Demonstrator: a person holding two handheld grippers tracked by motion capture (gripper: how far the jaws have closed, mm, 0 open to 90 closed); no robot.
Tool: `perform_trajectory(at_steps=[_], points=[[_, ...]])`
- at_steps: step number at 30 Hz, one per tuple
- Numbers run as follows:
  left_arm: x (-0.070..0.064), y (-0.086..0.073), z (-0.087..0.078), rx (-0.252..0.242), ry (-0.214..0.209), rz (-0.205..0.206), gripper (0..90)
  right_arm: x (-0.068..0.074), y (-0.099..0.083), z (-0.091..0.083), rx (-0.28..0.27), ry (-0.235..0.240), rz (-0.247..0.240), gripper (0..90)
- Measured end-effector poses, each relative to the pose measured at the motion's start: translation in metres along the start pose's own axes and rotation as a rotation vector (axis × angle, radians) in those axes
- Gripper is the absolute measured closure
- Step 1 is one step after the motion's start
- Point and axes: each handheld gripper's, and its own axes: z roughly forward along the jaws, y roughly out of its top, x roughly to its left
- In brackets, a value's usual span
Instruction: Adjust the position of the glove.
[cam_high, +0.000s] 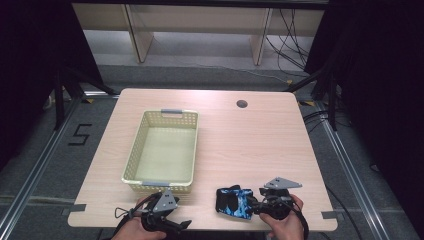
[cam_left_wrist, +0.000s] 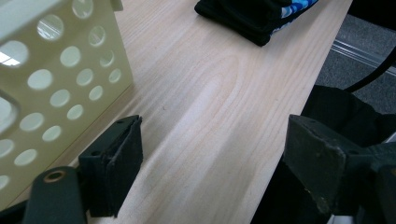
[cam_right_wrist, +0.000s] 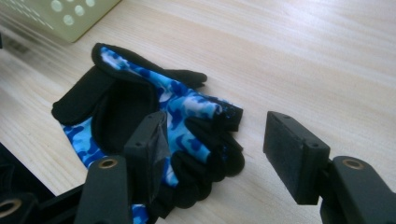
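1. One soft, light glove (cam_right_wrist: 154, 116), lying flat near table (cam_high: 240, 145) front edge, right of basket (cam_high: 162, 150).
2. Right gripper (cam_right_wrist: 219, 140) spread, straddling fingertips; best pinched at cuff.
3. Left gripper (cam_left_wrist: 210, 154) spread, empty.

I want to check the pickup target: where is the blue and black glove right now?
In the high view the glove lies on the table's near edge, right of the basket, just before the open right gripper.

The cloth glove (cam_right_wrist: 154, 116) looks matt on the smooth pale wood-grain table (cam_high: 250, 145), beside a perforated plastic basket (cam_high: 131, 160).
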Motion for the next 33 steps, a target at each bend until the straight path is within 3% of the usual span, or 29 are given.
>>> perform_trajectory(at_steps=[2, 7, 8, 9, 10, 13, 14, 16, 17, 18, 19, 20, 22, 24, 27, 28, 29, 33], points=[[-0.001, 0.0, 0.001, -0.003, -0.013, -0.007, 19.2, -0.005, -0.003, 0.004, 0.028, 0.023, 0.047, 40.8], [-0.002, 0.0, 0.001, -0.003, -0.015, -0.008, 19.2, -0.01, -0.005, 0.01, 0.055, 0.035, 0.054, 39.9], [0.0, 0.0, 0.001, 0.007, -0.011, 0.025, 19.2, -0.011, -0.005, 0.014, 0.052, 0.043, 0.04, 39.6], [0.0, 0.0, 0.001, 0.007, -0.011, 0.025, 19.2, -0.011, -0.005, 0.014, 0.052, 0.043, 0.04, 39.6], [0.0, 0.0, 0.001, 0.005, -0.012, 0.021, 19.2, -0.013, -0.004, 0.016, 0.046, 0.056, 0.005, 39.8], [-0.001, -0.001, 0.002, 0.009, -0.012, 0.003, 19.2, -0.009, -0.005, 0.021, 0.061, 0.037, 0.021, 44.6], [-0.002, -0.001, 0.002, 0.004, -0.015, -0.004, 19.2, -0.011, -0.005, 0.025, 0.095, 0.044, -0.047, 48.5], [-0.002, -0.001, 0.002, 0.006, -0.008, 0.0, 19.2, -0.009, -0.004, 0.024, 0.112, 0.066, -0.037, 50.6], [-0.002, 0.0, 0.002, 0.006, -0.01, -0.005, 19.3, -0.008, -0.004, 0.025, 0.109, 0.049, -0.079, 57.9], [-0.002, 0.0, 0.002, 0.006, -0.01, -0.005, 19.3, -0.005, -0.005, 0.026, 0.098, 0.059, -0.082, 64.9], [-0.001, 0.0, 0.002, 0.009, -0.017, 0.008, 19.3, -0.005, -0.005, 0.026, 0.098, 0.059, -0.082, 64.9], [-0.002, 0.0, 0.003, 0.005, -0.036, -0.016, 19.7, -0.005, -0.005, 0.026, 0.102, 0.086, -0.11, 71.7], [-0.002, 0.0, 0.004, 0.004, -0.048, -0.04, 20.5, -0.004, -0.004, 0.025, 0.125, 0.111, -0.086, 76.3], [-0.005, 0.001, 0.007, 0.002, -0.074, -0.083, 23.8, -0.006, -0.004, 0.026, 0.123, 0.136, -0.074, 78.6], [-0.004, 0.005, 0.01, 0.005, -0.103, -0.088, 24.2, -0.008, -0.005, 0.027, 0.116, 0.148, -0.074, 79.6], [-0.005, 0.008, 0.014, -0.007, -0.12, -0.128, 26.3, -0.008, -0.005, 0.027, 0.117, 0.157, -0.085, 80.1], [-0.005, 0.009, 0.016, -0.011, -0.127, -0.141, 26.8, -0.009, -0.004, 0.027, 0.118, 0.159, -0.091, 80.3], [-0.005, 0.014, 0.024, 0.004, -0.132, -0.144, 30.8, -0.01, -0.003, 0.028, 0.115, 0.173, -0.145, 80.4]])
